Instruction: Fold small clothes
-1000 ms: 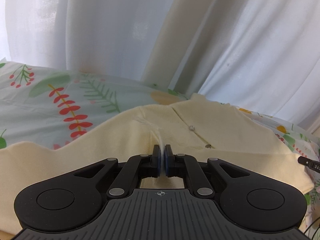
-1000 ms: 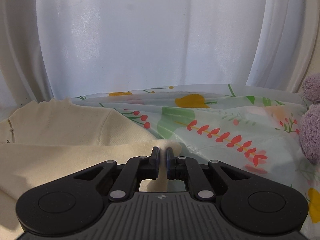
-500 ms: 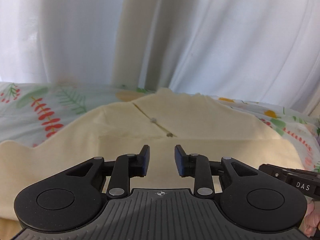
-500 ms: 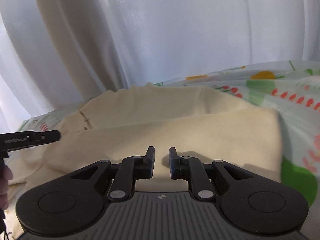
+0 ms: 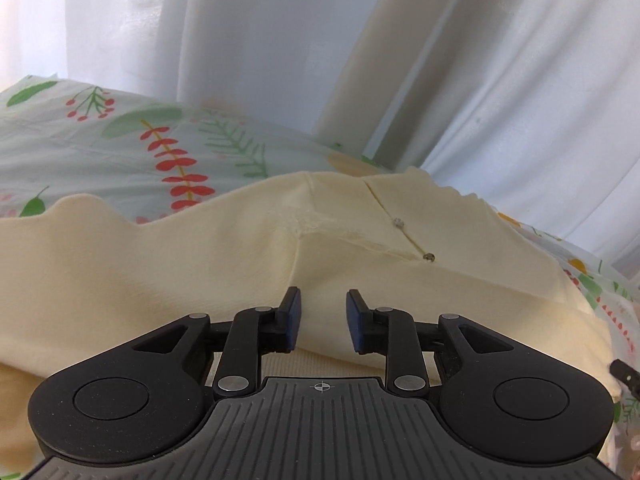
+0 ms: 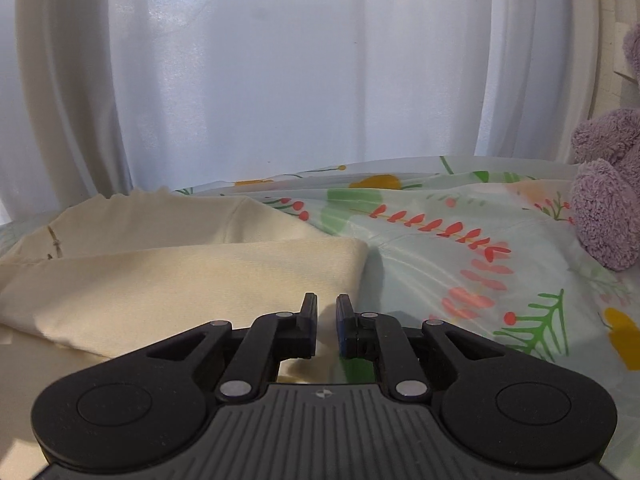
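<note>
A cream-yellow small top [image 5: 160, 264] with two snap buttons [image 5: 397, 222] lies on the floral bedsheet [image 5: 120, 152], its lower part folded up over itself. My left gripper [image 5: 323, 300] hovers just over the folded layer. Its jaws are opening and nothing is between them. In the right wrist view the top [image 6: 192, 276] fills the left half, its folded right edge ending beside my right gripper [image 6: 327, 304]. That gripper's fingers stand a narrow gap apart and pinch no cloth. The tip of the right gripper [image 5: 624, 372] shows at the left wrist view's right edge.
White curtains [image 5: 280, 40] hang close behind the bed along its far side [image 6: 300, 80]. A purple plush toy [image 6: 608, 200] sits on the bedsheet [image 6: 460, 272] at the far right. Bare sheet lies to the right of the top.
Both grippers were shut on the cloth's edge a second ago and have let it go. The left jaws have spread apart. The folded layer now rests flat on the top.
</note>
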A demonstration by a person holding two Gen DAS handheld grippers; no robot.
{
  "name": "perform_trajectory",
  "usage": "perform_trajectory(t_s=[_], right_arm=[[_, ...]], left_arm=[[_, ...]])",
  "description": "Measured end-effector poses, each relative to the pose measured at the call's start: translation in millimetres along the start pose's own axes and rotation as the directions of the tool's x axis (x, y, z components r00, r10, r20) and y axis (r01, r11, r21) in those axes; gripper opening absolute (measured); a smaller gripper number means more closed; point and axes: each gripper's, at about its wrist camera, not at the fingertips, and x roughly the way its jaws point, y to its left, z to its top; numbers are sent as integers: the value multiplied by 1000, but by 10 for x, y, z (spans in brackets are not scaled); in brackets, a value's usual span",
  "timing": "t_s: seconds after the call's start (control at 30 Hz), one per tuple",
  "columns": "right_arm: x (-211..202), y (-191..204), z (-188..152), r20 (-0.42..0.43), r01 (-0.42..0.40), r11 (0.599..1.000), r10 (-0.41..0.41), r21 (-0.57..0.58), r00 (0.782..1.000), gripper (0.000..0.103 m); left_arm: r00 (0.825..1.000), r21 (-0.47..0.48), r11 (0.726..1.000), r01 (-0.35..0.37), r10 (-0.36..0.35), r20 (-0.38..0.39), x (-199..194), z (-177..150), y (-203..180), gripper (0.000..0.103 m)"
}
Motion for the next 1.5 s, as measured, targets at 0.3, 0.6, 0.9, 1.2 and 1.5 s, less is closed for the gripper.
perform_trajectory(t_s=[0.3,0.6,0.9,1.2,1.5], right_arm=[[28,477,-73,-42,49,969,-61,-243,997,14],[-482,492,-276,-96,-99,992,92,-78,991,46],[-538,655,-320,-120,-158,987,152,-40,981,45],[-586,717,-266,-117,-173,985,170,-20,979,45],[-565,726,-275,-131,-165,986,163,-8,978,45]], left_arm=[[999,-91,995,-31,33,23,-247,-56,294,72],[950,-532,820,-212,301,85,-1112,-266,1852,73],[921,-848,526,-65,359,152,-1576,-532,3086,34],[896,-922,387,0,409,172,-1758,-662,3477,22],[875,-944,315,98,425,232,-1816,-622,3729,49]])
